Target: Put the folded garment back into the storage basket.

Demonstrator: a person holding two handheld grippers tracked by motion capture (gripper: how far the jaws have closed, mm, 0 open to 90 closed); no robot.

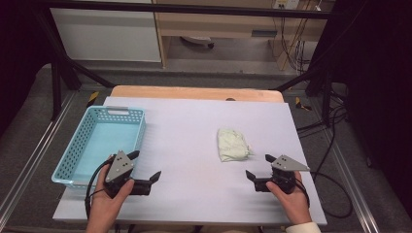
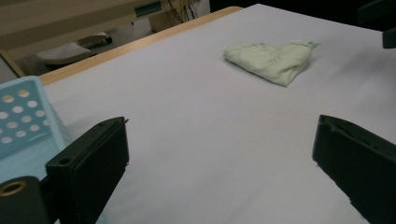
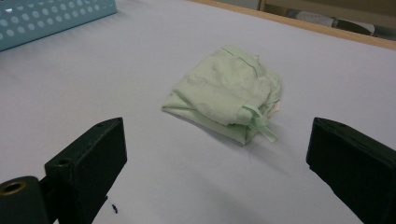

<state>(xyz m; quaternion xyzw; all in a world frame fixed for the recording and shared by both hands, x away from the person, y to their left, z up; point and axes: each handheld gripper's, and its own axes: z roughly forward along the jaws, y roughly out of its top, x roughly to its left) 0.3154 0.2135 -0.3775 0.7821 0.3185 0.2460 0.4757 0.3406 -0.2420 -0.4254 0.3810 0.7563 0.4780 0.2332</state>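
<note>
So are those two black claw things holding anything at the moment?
No, nothing is held. The left gripper and right gripper both have their jaws open over bare table, and the folded green cloth lies untouched between them.

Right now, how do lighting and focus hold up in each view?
High view: dim and soft, the edges falling to black, no glare on the white table. Left gripper view: the folded green cloth is slightly soft, the blue basket brighter. Right gripper view: the cloth is sharper, with a faint shadow beneath its near edge.
</note>
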